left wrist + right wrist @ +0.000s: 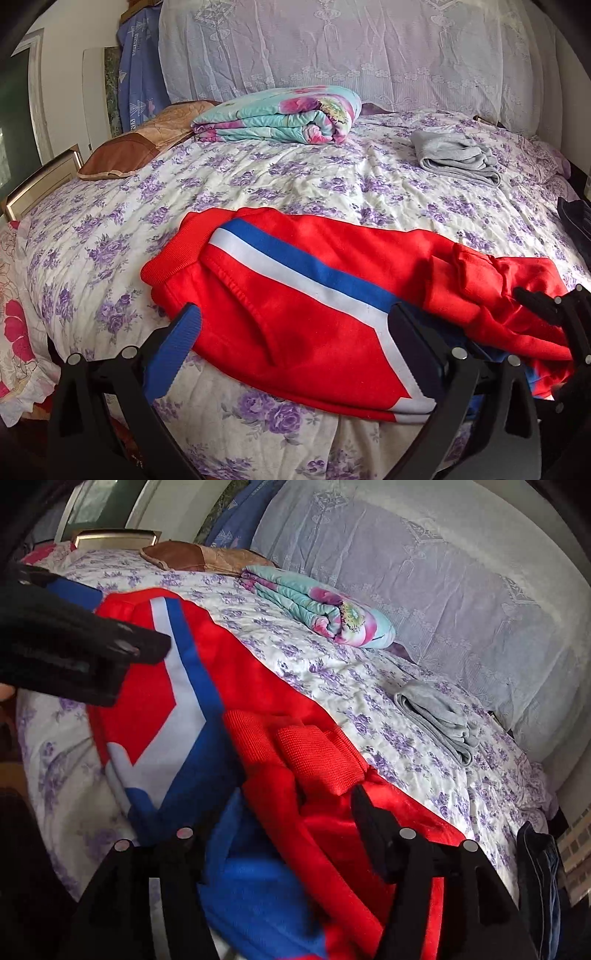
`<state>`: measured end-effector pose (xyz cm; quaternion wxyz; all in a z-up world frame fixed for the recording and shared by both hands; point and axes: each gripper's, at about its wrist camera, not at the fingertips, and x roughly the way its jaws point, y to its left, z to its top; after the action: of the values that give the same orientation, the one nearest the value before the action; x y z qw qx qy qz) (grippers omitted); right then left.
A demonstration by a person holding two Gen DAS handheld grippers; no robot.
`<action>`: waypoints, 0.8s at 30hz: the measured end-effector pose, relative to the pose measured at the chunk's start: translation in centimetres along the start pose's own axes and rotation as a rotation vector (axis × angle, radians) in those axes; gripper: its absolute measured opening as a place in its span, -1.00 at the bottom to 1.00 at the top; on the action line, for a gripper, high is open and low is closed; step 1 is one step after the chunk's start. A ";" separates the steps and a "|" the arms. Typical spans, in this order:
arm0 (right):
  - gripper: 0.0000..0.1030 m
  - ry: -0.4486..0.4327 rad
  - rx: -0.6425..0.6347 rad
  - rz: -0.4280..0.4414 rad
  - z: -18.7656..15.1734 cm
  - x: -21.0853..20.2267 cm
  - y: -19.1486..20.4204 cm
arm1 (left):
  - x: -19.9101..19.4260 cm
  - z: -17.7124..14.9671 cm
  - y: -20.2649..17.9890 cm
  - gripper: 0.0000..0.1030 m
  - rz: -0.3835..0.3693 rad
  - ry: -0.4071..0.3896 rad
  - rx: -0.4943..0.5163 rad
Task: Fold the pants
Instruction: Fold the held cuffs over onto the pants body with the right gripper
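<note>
Red pants (303, 295) with a blue and white side stripe lie across the near edge of the bed; the waistband is at the left, the bunched legs at the right. My left gripper (295, 332) is open, its blue-padded fingers (173, 347) spread wide over the pants' near edge. The right gripper shows at the right edge of the left wrist view (554, 314), by the bunched fabric. In the right wrist view the pants (266, 709) fill the foreground. My right gripper (295, 819) is open astride the ribbed red cuffs (317, 753). The left gripper (74, 657) shows at upper left.
The bed has a purple-flowered sheet (258, 177). A folded floral quilt (280, 114) and a brown pillow (129, 147) lie at the back. Folded grey pants (454, 155) lie at the back right. A dark garment (535, 871) hangs at the bed's right edge.
</note>
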<state>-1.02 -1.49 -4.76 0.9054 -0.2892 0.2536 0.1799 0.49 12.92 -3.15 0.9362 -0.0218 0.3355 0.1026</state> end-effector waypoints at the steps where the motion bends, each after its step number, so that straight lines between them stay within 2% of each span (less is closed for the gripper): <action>1: 0.19 -0.008 0.017 0.058 -0.3 -1.2 -0.6 | -0.1 0.1 -0.2 0.92 -0.004 -0.002 0.004; 2: 0.19 -0.027 0.047 0.136 -0.6 -2.6 -1.4 | -0.1 0.1 -0.3 0.92 -0.003 -0.003 0.011; 5: 0.17 -0.058 0.100 0.178 -2.0 -6.0 -4.0 | -0.4 0.4 -0.4 0.92 -0.011 -0.007 0.013; 7: 0.17 -0.062 0.110 0.128 -2.6 -6.9 -5.5 | -0.5 0.6 -0.4 0.92 -0.011 -0.009 0.006; 9: 0.17 -0.059 0.067 0.087 -2.8 -6.7 -5.8 | -0.3 0.9 -0.4 0.92 -0.018 -0.007 -0.006; 10: 0.14 -0.054 0.048 0.080 -2.7 -6.3 -5.8 | -0.1 1.0 -0.5 0.92 -0.023 0.001 -0.010; 11: -0.04 -0.051 0.044 0.101 -2.2 -5.8 -5.9 | 0.1 1.1 -0.6 0.92 -0.032 0.011 -0.015; 13: -0.20 -0.037 0.071 0.183 -0.9 -4.7 -6.6 | 0.2 1.0 -0.5 0.92 -0.051 0.029 -0.032; 16: -0.20 0.052 0.086 0.285 1.3 -1.6 -7.4 | -0.2 0.7 -0.5 0.92 -0.036 0.028 -0.028; 18: -0.18 0.152 0.053 0.335 1.8 1.2 -6.9 | -0.4 0.3 -0.3 0.92 -0.026 0.028 -0.031; 21: -0.21 0.283 0.006 0.321 1.2 4.6 -5.3 | -0.4 -0.2 0.3 0.92 -0.027 0.044 -0.044; 23: -0.54 0.274 0.012 0.305 0.8 4.4 -5.1 | -0.2 -0.4 0.6 0.92 -0.022 0.049 -0.041; 24: -0.60 0.261 0.028 0.301 0.9 3.9 -5.4 | -0.2 -0.5 0.8 0.92 -0.023 0.050 -0.044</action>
<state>4.96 -4.40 -3.98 0.8315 -0.2563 0.4118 0.2707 -0.09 13.59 -3.37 0.9279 -0.0489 0.3563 0.0984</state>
